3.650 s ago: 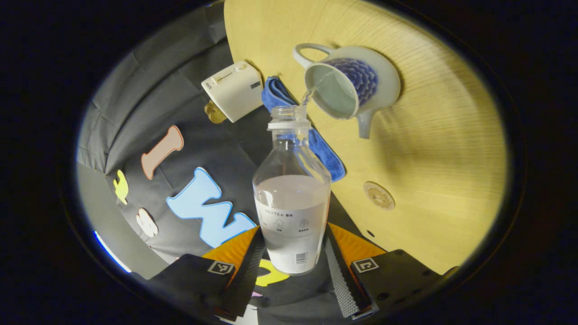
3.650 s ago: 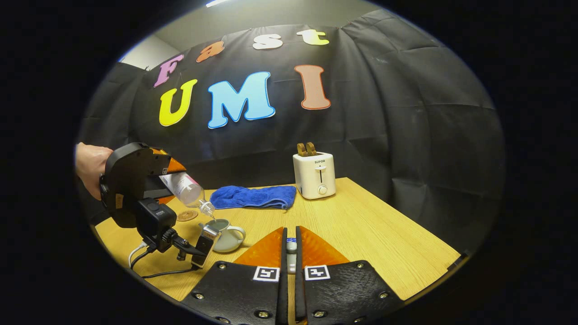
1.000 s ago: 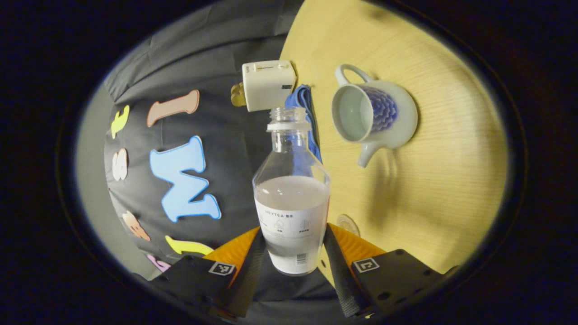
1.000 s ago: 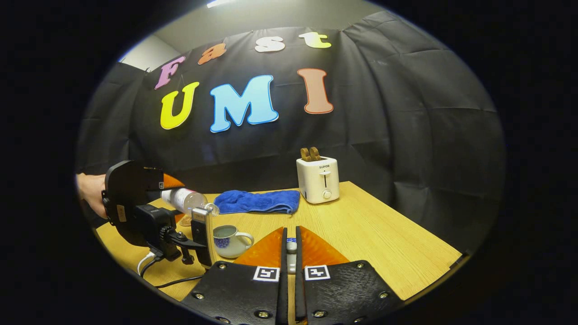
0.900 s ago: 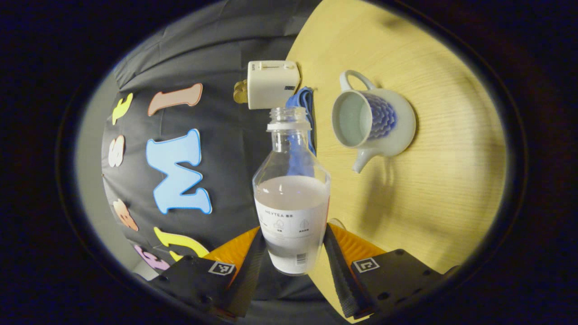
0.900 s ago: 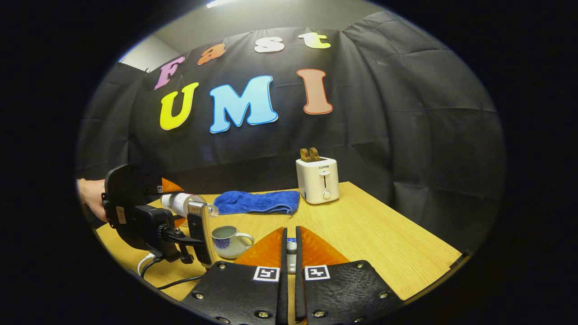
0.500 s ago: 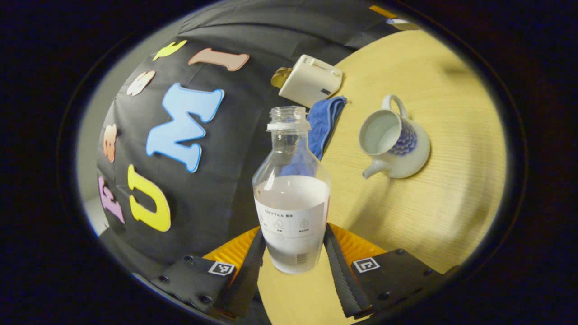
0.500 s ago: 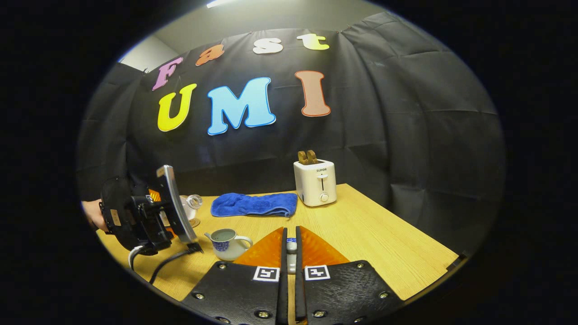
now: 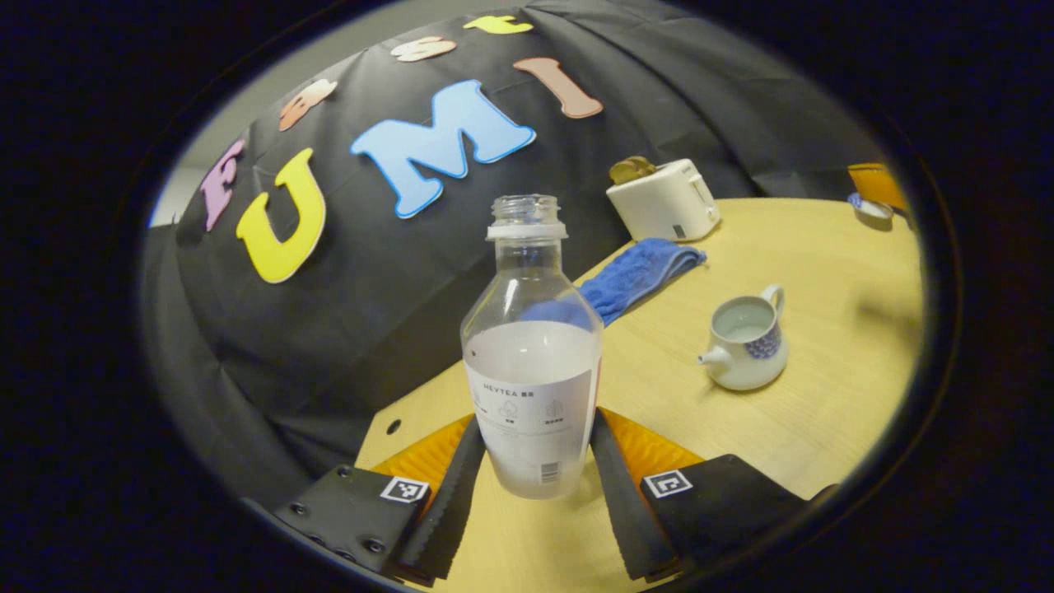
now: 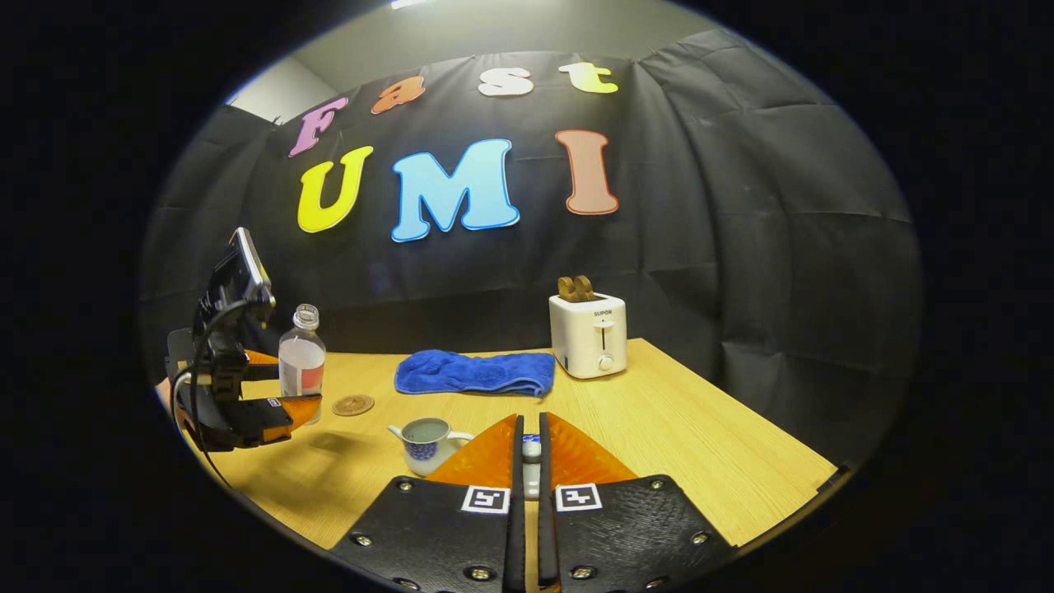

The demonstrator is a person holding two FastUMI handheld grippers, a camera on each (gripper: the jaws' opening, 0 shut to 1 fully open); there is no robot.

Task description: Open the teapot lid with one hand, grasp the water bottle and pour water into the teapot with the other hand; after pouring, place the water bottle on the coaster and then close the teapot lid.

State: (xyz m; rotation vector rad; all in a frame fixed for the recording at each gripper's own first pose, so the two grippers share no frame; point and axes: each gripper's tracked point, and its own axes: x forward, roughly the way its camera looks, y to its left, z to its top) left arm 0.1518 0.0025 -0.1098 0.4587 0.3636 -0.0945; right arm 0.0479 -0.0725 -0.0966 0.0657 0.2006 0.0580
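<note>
- I am holding the water bottle (image 9: 531, 362) in the left gripper (image 9: 533, 424), whose jaws are closing on its lower body, one on each side of the white label.
- The label is carrying small grey print and a barcode. The toaster (image 10: 589, 333) is also showing a short word on its front, above the lever.
- The bottle is standing upright with its long axis vertical, its uncapped mouth pointing up, and water reaching about halfway.
- In the right gripper view the bottle (image 10: 301, 362) is sitting left of the teapot (image 10: 426, 445) and just left of the coaster (image 10: 353, 404), not on it. I cannot tell whether its base is touching the worktop (image 10: 700, 445).
- The teapot is standing open on the worktop with water inside, its spout pointing towards the left gripper (image 10: 272, 387) and its handle the opposite way.
- The right gripper (image 10: 529, 424) is hanging to the right of the teapot, jaws narrow and pinching the teapot lid (image 10: 531, 449).
- Behind the teapot, a blue towel (image 10: 473, 372) is lying flat, with the toaster at its right end by the wall; two slices are poking out of the toaster's top.
- Nothing is lying between the bottle and the coaster.
</note>
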